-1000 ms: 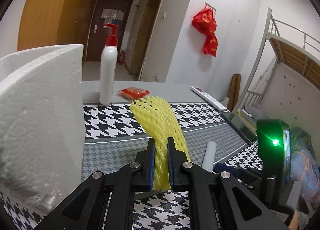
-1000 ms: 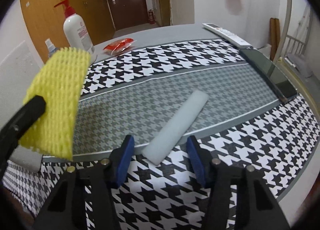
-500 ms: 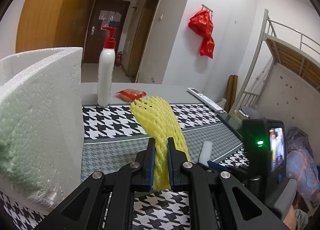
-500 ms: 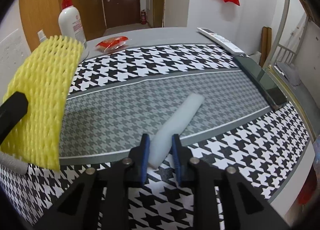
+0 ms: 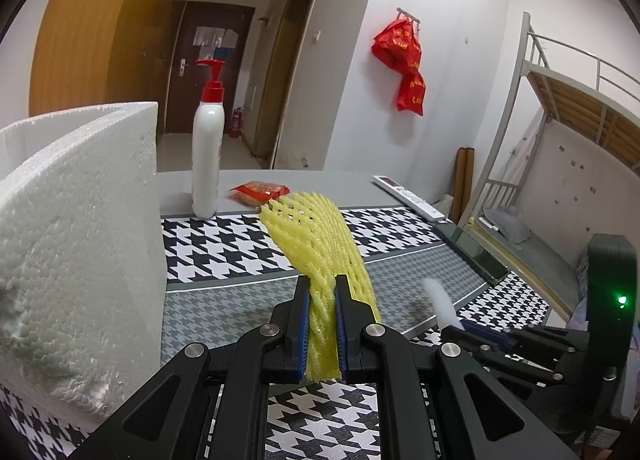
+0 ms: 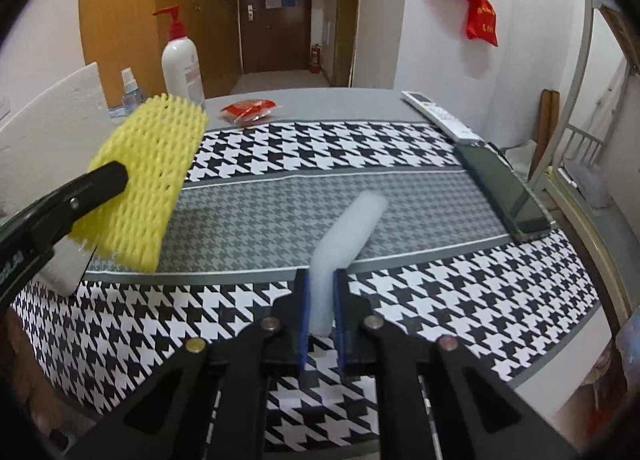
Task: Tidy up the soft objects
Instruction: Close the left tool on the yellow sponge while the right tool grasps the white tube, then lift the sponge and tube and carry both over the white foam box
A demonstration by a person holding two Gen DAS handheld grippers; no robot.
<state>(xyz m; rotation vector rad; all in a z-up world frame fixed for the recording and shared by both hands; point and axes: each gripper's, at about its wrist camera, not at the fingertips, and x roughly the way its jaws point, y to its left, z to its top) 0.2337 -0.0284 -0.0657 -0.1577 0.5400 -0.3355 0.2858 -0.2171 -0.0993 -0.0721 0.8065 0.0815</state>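
Note:
My left gripper [image 5: 322, 300] is shut on a yellow foam net sleeve [image 5: 316, 244] and holds it above the houndstooth tablecloth; the sleeve [image 6: 148, 176] and the left gripper's arm show at the left of the right wrist view. My right gripper [image 6: 320, 300] is shut on the near end of a white foam stick [image 6: 348, 228], which bends up off the cloth. In the left wrist view the stick [image 5: 438, 300] and the right gripper [image 5: 464, 330] sit at the lower right.
A white styrofoam box [image 5: 76, 244] stands close on the left. A white pump bottle [image 5: 208, 164], a red packet [image 5: 260, 192], a remote [image 6: 440, 116] and a dark phone [image 6: 504, 192] lie on the table. The table edge [image 6: 560, 356] is at the right.
My right gripper closed on the white foam stick and lifted its near end, bending it. My left gripper kept hold of the yellow sleeve and barely moved.

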